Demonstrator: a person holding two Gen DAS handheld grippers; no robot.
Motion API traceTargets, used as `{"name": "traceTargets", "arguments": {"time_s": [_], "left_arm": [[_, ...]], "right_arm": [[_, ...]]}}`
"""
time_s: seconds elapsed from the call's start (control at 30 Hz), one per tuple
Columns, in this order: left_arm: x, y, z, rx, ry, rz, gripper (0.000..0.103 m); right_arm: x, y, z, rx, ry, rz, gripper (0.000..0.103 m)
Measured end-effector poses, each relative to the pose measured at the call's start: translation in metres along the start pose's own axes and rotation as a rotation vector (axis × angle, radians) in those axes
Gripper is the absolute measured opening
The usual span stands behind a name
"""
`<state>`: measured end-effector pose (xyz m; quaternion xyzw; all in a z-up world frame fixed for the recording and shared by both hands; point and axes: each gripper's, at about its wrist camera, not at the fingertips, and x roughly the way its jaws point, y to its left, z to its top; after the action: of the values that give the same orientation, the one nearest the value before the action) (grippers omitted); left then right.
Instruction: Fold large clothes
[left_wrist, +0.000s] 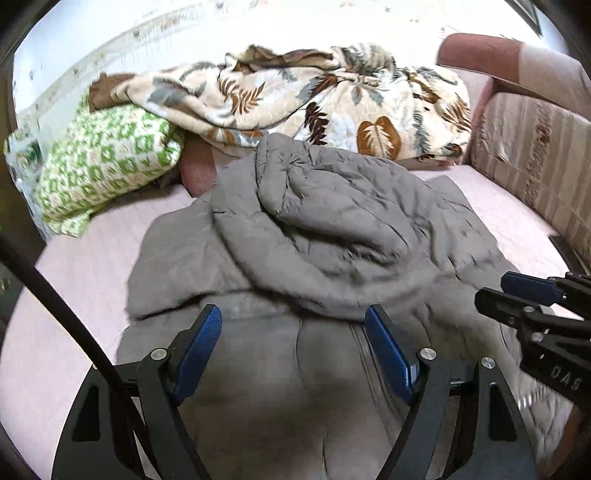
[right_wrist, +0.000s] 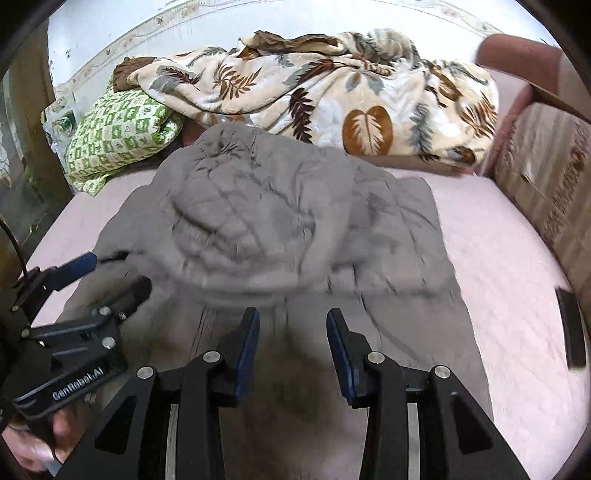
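While hovering over the bed (left_wrist: 85, 258), both sets of tongs empty. Left tongs (left_wrist: 293, 325) spread wide, blue pads (left_wrist: 201, 343) either side of the grey padded jacket (left_wrist: 314, 229), nothing pinched between them. Right tongs (right_wrist: 291, 328) about half open, also above grey fabric, not gripping anything as far as visible. Jacket (right_wrist: 280, 221) lying mid-bed on the pink sheet, upper part bunched and rumpled into a heap, lower part flatter and running toward the cameras. Bit blurry near the tongs, so can't say whether the tips actually touch the cloth. Behind the jacket, against the far wall: leaf-print blanket (left_wrist: 314, 99) in a pile, green and white patterned pillow (left_wrist: 107, 162) to its left. Cardboard box (right_wrist: 546, 177) on the right edge of the bed. Left tongs seen from the right camera (right_wrist: 110, 273) with a hand (right_wrist: 33, 439) on the grip, right tongs from the left camera (left_wrist: 517, 295) out at the jacket's right side.
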<state>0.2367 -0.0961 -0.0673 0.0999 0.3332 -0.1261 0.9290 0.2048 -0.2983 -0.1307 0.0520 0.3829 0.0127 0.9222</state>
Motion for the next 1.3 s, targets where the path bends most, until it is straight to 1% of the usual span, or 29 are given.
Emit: {"name": "traceTargets", "arguments": {"time_s": [0.07,0.1,0.13,0.2,0.27,0.3,0.37,0.4,0.47,0.53,0.63,0.7,0.77,0.83,0.93,1.0,1.1,1.2,1.3], "left_arm": [[-0.020,-0.010,-0.014,0.024,-0.017,0.010,0.079],[-0.028,-0.014,-0.022,0.028,-0.023,0.006,0.079],[-0.036,-0.018,-0.030,0.020,-0.022,0.000,0.079],[-0.055,-0.027,-0.056,0.001,-0.032,-0.011,0.079],[-0.069,-0.035,-0.074,-0.002,-0.028,-0.027,0.079],[-0.073,-0.038,-0.081,0.002,-0.027,-0.027,0.079],[-0.081,-0.044,-0.095,0.010,-0.035,-0.001,0.079],[-0.084,-0.045,-0.100,0.012,-0.035,0.006,0.079],[-0.087,-0.045,-0.113,0.011,-0.034,0.041,0.079],[-0.085,-0.042,-0.124,-0.009,-0.009,0.061,0.079],[-0.075,-0.037,-0.136,-0.041,0.059,0.072,0.079],[-0.068,-0.041,-0.143,-0.026,0.084,0.087,0.079],[-0.068,-0.048,-0.148,0.016,0.073,0.116,0.079],[-0.070,-0.051,-0.151,0.037,0.066,0.129,0.079],[-0.074,-0.048,-0.154,0.020,0.078,0.124,0.079],[-0.080,-0.044,-0.153,0.011,0.076,0.122,0.079],[-0.095,-0.038,-0.152,0.011,0.055,0.140,0.079],[-0.113,-0.018,-0.154,-0.014,0.026,0.176,0.079],[-0.126,0.020,-0.159,-0.099,0.022,0.208,0.079]], "right_arm": [[-0.013,-0.002,-0.015,0.019,0.014,0.029,0.041],[-0.023,-0.002,-0.030,0.019,0.027,0.051,0.041],[-0.029,0.000,-0.038,0.018,0.028,0.057,0.041],[-0.047,0.002,-0.067,0.008,0.039,0.078,0.042],[-0.060,-0.002,-0.092,0.006,0.039,0.078,0.043],[-0.065,-0.007,-0.108,0.007,0.053,0.080,0.043],[-0.071,-0.014,-0.123,0.015,0.061,0.067,0.043],[-0.074,-0.020,-0.130,0.012,0.059,0.042,0.043],[-0.080,-0.027,-0.134,0.004,0.035,0.015,0.043],[-0.080,-0.038,-0.139,0.001,0.036,-0.029,0.043],[-0.073,-0.051,-0.152,0.049,0.073,-0.014,0.043],[-0.069,-0.054,-0.158,0.064,0.086,-0.003,0.044],[-0.070,-0.047,-0.160,0.023,0.083,-0.019,0.049],[-0.070,-0.041,-0.161,-0.005,0.083,-0.034,0.052],[-0.069,-0.034,-0.162,-0.034,0.085,-0.049,0.052],[-0.073,-0.037,-0.160,-0.029,0.078,-0.028,0.052],[-0.092,-0.054,-0.156,0.047,0.023,0.035,0.052],[-0.112,-0.084,-0.154,0.136,-0.025,0.026,0.052],[-0.127,-0.132,-0.158,0.303,-0.054,0.028,0.052]]}}
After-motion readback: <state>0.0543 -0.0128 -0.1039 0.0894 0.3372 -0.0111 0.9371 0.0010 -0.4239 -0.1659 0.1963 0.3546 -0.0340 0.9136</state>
